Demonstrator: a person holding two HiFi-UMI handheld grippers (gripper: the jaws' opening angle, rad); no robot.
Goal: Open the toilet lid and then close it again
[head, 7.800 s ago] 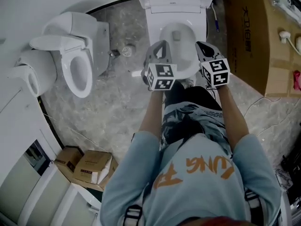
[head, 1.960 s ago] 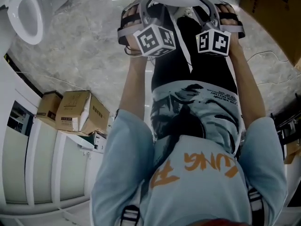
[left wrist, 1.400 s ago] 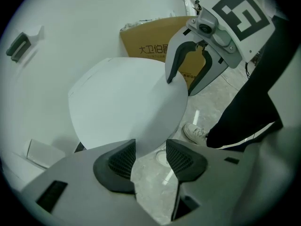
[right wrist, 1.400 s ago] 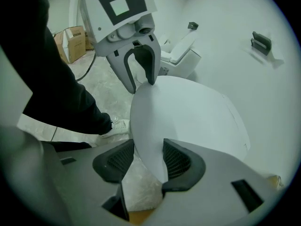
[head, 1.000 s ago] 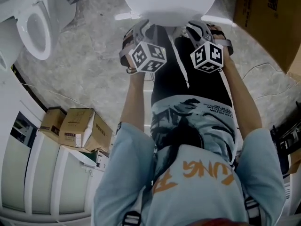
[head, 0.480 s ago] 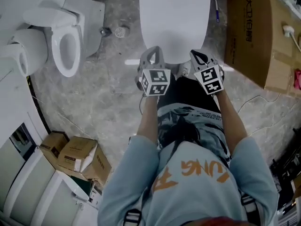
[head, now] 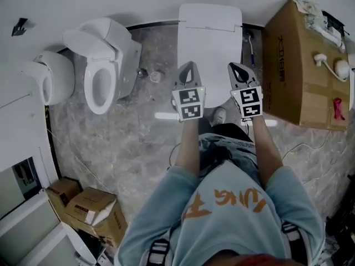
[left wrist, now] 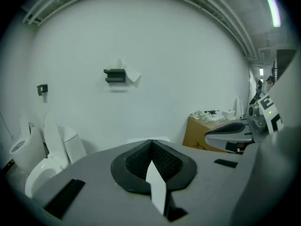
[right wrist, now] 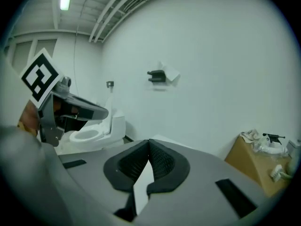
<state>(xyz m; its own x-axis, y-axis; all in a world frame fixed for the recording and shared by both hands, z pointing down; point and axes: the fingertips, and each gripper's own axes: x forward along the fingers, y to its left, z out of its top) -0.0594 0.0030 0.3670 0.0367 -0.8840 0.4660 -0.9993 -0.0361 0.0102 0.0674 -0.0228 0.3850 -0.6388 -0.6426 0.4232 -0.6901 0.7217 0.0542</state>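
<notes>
The white toilet (head: 209, 40) stands at the top middle of the head view with its lid down flat. My left gripper (head: 187, 67) and right gripper (head: 236, 68) hover side by side above the lid's front half, apart from it. Both are shut with nothing between the pads. In the left gripper view the shut left gripper (left wrist: 150, 142) points at the white wall, and the right gripper (left wrist: 235, 134) shows at its right. In the right gripper view the right gripper (right wrist: 148, 141) is shut too, with the left gripper (right wrist: 77, 108) at its left.
A second toilet (head: 102, 79) with its seat uncovered stands to the left, beside another white fixture (head: 47, 82). A large cardboard box (head: 294, 65) with items on top is at the right. Small cartons (head: 89, 212) lie at bottom left. A black holder (left wrist: 115, 75) hangs on the wall.
The lid, up in the oldest frame, now lies down. Both grippers have left its front edge and risen together; the head view now takes in the whole toilet.
</notes>
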